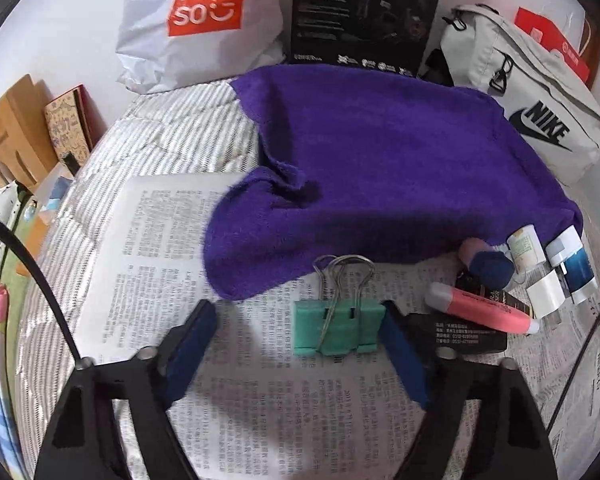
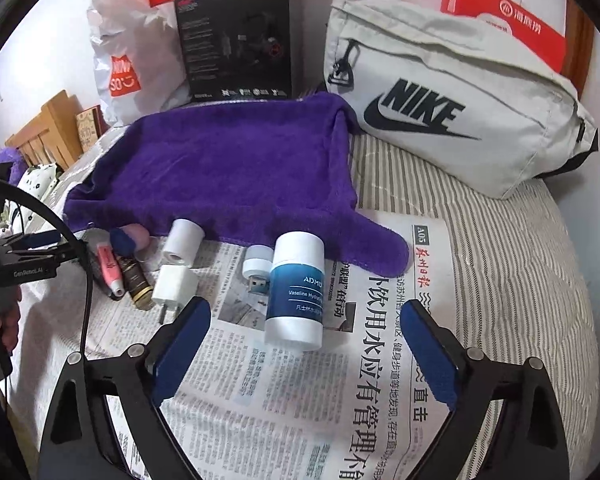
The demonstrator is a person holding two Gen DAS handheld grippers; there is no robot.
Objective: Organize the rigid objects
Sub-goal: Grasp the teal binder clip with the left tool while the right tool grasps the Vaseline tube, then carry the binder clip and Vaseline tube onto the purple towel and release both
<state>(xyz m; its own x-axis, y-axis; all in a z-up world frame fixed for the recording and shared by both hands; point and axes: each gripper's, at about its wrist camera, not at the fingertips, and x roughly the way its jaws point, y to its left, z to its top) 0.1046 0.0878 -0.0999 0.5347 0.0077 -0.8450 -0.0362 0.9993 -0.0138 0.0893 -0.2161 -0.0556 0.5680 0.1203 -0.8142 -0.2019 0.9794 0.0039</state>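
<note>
The left gripper point(image 1: 300, 344) stood open over the newspaper point(image 1: 260, 400), its blue pads wide apart. The green binder clip point(image 1: 337, 326) lay flat between them with its wire handles pointing away toward the towel. The right-hand pad was at the clip's edge, perhaps just touching it, and the left-hand pad was well clear, so nothing was gripped.

Just beyond that right-hand pad lay a black box point(image 1: 460, 332), and resting on it a pink highlighter point(image 1: 484, 310). Past those sat a small cluster near the towel's edge: a white jar point(image 1: 526, 250), a white plug adapter point(image 1: 544, 292) and a blue-and-white tube point(image 1: 576, 268).

The right gripper point(image 2: 306, 340) was open as well, jaws spread on either side of the same blue-and-white tube point(image 2: 296, 292), which lay on the newspaper point(image 2: 320, 400). Neither pad touched it.

Left of the tube lay a small white USB stick point(image 2: 257, 268), then the plug adapter point(image 2: 176, 286) and a white roll point(image 2: 182, 242). Further left were the highlighter point(image 2: 109, 268) and a dark brown tube point(image 2: 136, 284).

A purple towel point(image 2: 228, 168) was spread behind everything, overlapping the top of the newspaper. A white Nike bag point(image 2: 460, 112) sat at the back right on the striped bedding point(image 2: 520, 260), and a black carton point(image 2: 236, 36) stood behind the towel.
</note>
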